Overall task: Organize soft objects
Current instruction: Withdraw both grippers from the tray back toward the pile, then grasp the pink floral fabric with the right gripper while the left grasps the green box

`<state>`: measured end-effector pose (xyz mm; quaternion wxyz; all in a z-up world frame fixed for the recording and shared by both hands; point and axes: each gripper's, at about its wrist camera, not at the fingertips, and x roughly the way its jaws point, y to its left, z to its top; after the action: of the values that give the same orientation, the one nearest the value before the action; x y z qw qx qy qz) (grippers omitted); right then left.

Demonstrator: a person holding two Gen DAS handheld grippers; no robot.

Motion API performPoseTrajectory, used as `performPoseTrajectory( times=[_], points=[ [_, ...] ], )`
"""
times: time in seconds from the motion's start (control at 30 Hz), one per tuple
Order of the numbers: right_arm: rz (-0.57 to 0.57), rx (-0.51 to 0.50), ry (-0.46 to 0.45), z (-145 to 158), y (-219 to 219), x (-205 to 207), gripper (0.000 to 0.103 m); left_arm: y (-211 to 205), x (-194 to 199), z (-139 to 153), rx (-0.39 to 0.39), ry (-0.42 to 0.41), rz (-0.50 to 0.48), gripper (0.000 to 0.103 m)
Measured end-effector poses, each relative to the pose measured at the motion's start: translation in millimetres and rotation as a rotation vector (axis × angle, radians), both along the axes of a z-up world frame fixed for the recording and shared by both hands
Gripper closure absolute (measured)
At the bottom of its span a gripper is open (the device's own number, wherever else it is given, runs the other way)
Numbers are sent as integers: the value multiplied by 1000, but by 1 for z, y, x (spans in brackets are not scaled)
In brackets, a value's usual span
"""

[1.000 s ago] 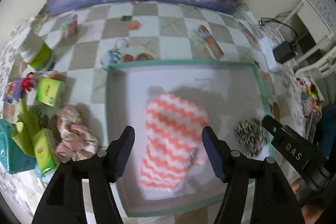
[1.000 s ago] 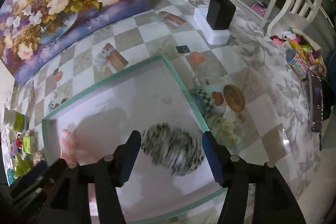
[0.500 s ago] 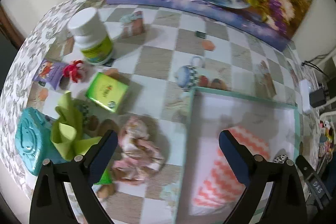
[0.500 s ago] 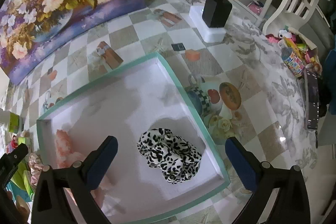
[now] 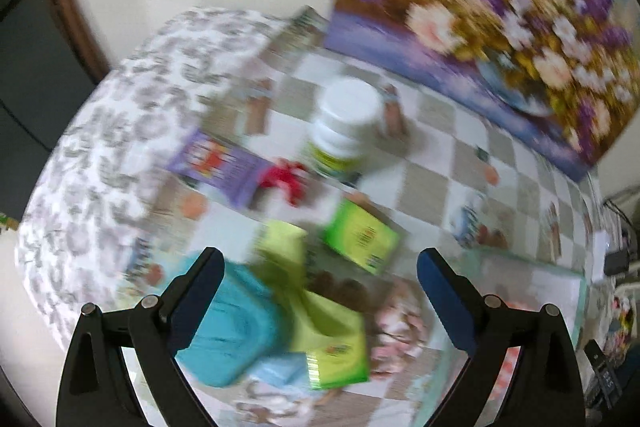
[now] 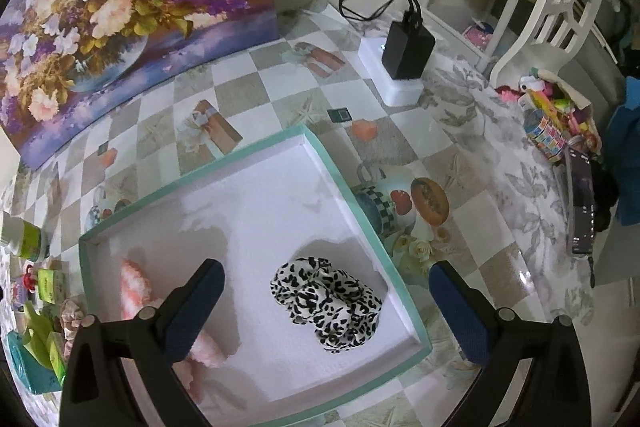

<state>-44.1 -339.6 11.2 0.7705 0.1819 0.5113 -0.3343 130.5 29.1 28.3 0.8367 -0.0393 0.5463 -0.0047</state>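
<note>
Teal-rimmed tray [image 6: 344, 183] holds the pink chevron cloth [image 6: 136, 285] and the leopard-print scrunchie [image 6: 326, 301]. A pink crumpled scrunchie [image 5: 400, 323] lies outside, just beside the tray, blurred. Judged light, limp, compressible: pinch across its bunched middle. Left gripper [image 5: 320, 275] and right gripper [image 6: 326, 293] both gape wide, empty.

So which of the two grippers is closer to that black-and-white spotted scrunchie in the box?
The right gripper. It hangs open just above the spotted scrunchie, which lies in the box. The left gripper, also open, is off beyond the box's far side, over the green packets.
</note>
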Motion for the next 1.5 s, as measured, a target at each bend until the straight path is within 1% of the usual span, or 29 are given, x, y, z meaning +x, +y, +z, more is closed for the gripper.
performPoseTrajectory(
  times=[0.17,0.27,0.4,0.53,0.7,0.87,0.97,1.07,1.13,1.17,1.2,1.27,1.33,1.4,1.5],
  points=[
    [59,-16,-33,7,20,11,0,37,1,14,62,-45,62,6],
    [109,-10,-58,10,39,19,0,53,1,17,79,-55,85,6],
    [198,12,-108,15,73,34,0,75,3,14,59,-45,120,6],
    [278,50,-138,14,107,49,0,97,6,10,46,-32,163,6],
    [409,79,-125,4,158,68,0,116,7,9,34,-33,195,6],
    [499,130,-96,-16,192,79,0,129,7,3,-3,-7,222,6],
    [548,161,-71,-30,210,86,0,126,6,-2,-26,12,204,6],
    [603,190,-59,-40,223,89,0,119,4,-2,-51,15,183,6],
    [627,204,-53,-46,228,91,2,113,5,-2,-70,14,161,6],
    [637,209,-48,-49,230,93,6,109,6,-2,-75,17,148,6],
    [646,218,-41,-54,232,94,11,106,7,-3,-76,22,137,6],
    [649,235,-31,-59,234,96,16,99,9,-7,-70,40,113,6],
    [654,253,-30,-64,235,99,17,92,10,-11,-65,57,90,6],
    [668,248,-31,-65,238,101,19,84,12,-13,-62,69,60,6],
    [681,257,-43,-66,239,105,21,66,15,-17,-38,80,-6,6]
  ],
)
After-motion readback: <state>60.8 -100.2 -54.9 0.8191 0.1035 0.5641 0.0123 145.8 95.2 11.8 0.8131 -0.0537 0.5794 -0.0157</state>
